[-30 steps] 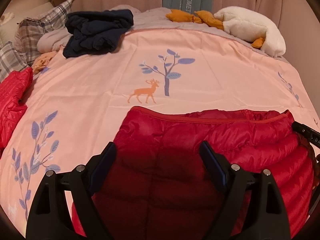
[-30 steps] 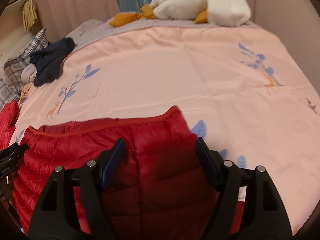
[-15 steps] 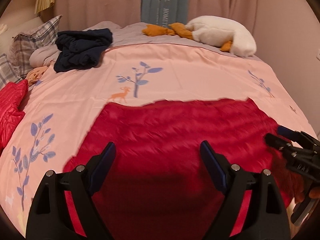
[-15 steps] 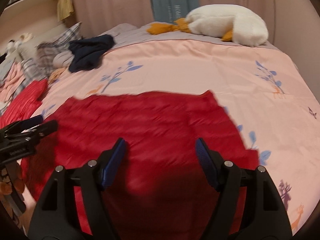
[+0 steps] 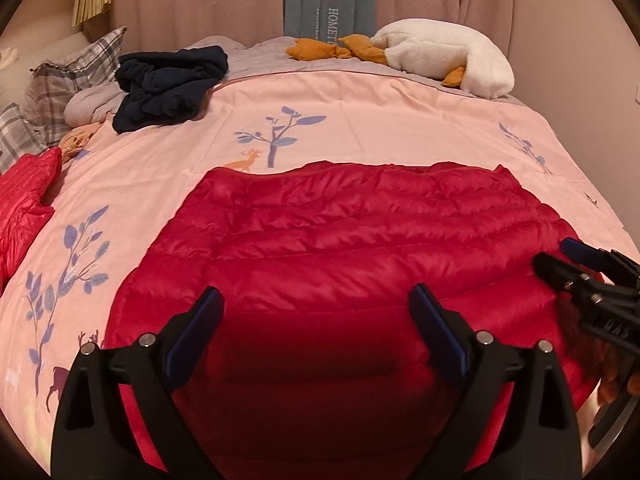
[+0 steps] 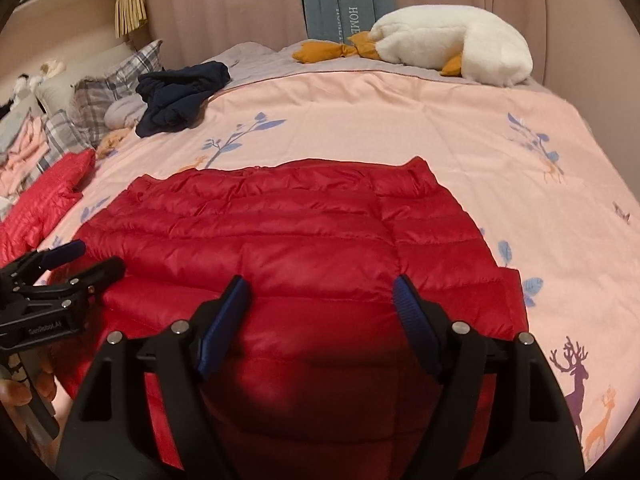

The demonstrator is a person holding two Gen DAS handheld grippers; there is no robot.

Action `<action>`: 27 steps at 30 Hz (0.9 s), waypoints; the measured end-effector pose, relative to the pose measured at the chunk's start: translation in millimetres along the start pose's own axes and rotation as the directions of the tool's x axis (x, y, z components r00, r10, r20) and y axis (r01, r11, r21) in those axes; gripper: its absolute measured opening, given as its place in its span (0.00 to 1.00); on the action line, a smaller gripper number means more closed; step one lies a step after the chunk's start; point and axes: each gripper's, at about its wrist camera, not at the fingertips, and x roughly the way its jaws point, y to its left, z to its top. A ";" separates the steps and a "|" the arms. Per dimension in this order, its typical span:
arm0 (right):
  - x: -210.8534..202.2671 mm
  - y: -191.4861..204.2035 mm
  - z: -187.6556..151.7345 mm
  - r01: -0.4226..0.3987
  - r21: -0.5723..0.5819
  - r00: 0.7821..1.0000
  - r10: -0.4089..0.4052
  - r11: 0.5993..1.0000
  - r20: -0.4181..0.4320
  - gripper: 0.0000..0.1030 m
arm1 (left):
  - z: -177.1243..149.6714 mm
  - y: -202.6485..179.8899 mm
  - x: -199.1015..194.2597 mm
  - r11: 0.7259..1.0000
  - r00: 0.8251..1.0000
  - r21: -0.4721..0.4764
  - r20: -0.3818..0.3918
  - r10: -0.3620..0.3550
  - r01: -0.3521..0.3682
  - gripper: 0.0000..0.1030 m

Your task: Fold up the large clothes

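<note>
The red puffer jacket (image 5: 352, 248) is lying flat on the pink bedcover (image 5: 400, 120), near the front edge of the bed, and it is spreading wide between the two tools. I think it is lying like this so that its quilted surface is smooth and its edges are easy to find for the next fold. The left gripper (image 5: 316, 320) is hovering over the near part of the jacket; its jaws are opening at this moment and nothing is sitting between the pads, so it is released. The right gripper (image 6: 322, 308) is also hanging over the jacket with its jaws apart and it is not pinching any cloth. Both are pointing down and forward over the garment, probably to look for the next edge to take. Farther back, a dark navy garment (image 5: 172, 84) is resting in a loose heap by the plaid pillows (image 5: 72, 80), and a second red garment (image 5: 24, 192) is waiting at the left side; they seem to be lying aside so that the middle stays free for folding. A white plush goose (image 5: 444, 56) is lying along the far edge. No container is showing in either view, so nothing is being held in one.
</note>
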 end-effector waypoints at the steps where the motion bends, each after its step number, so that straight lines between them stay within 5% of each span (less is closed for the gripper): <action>1: -1.6 -3.1 -0.9 0.009 0.007 1.000 -0.009 1.000 0.002 0.74 | -1.1 2.3 -0.8 1.000 1.000 -0.002 0.000 0.003 -0.003 0.94; 18: -29.2 -74.6 -24.2 0.114 0.196 0.993 -0.117 0.974 0.005 0.75 | -23.1 44.4 -27.2 0.995 0.999 -0.094 0.000 0.043 -0.043 0.94; 27: -58.6 -22.7 -45.4 0.074 0.072 0.994 -0.080 0.995 0.080 0.75 | -43.8 16.5 -53.0 0.997 0.999 -0.071 0.031 -0.024 0.026 0.94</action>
